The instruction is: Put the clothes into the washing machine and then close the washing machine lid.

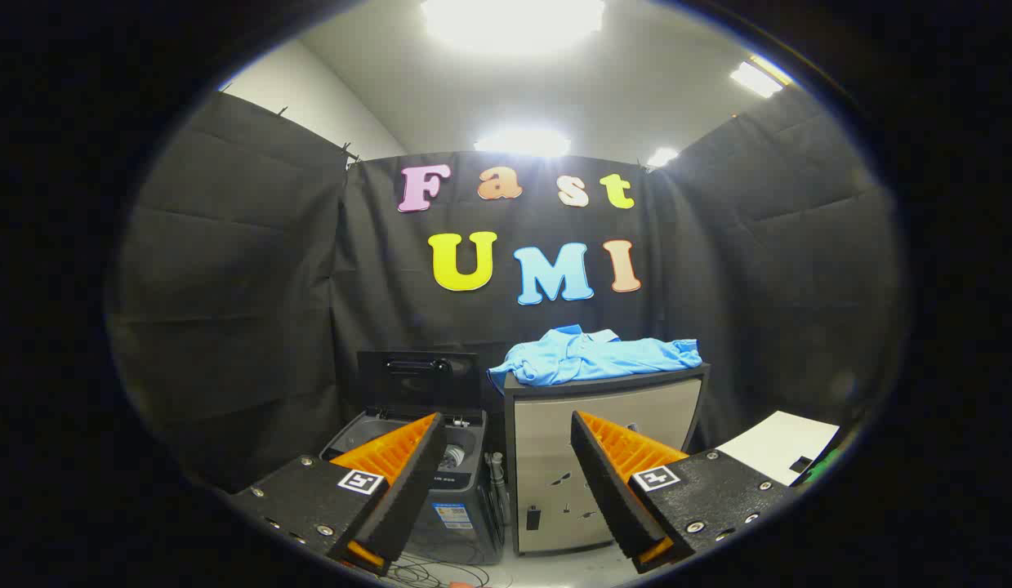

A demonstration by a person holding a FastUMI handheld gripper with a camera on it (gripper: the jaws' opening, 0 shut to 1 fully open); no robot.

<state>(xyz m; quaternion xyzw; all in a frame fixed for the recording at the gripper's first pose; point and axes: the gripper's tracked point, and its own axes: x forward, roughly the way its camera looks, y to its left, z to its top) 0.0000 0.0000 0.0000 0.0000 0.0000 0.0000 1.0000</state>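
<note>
Blue clothes (597, 356) lie on a cabinet (605, 457) mid-frame, right of our open-lidded washing machine (424, 457); our hand-held gripper (506, 482) gapes wide, holding nothing

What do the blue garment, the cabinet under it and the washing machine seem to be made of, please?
The blue garment looks like soft woven or knit cloth: it lies rumpled with folds and a collar. The cabinet seems to have matte beige panels in a dark frame, perhaps laminate or painted metal. The washing machine, lid raised, looks like dark moulded plastic. The open gripper is held short of all three.
</note>
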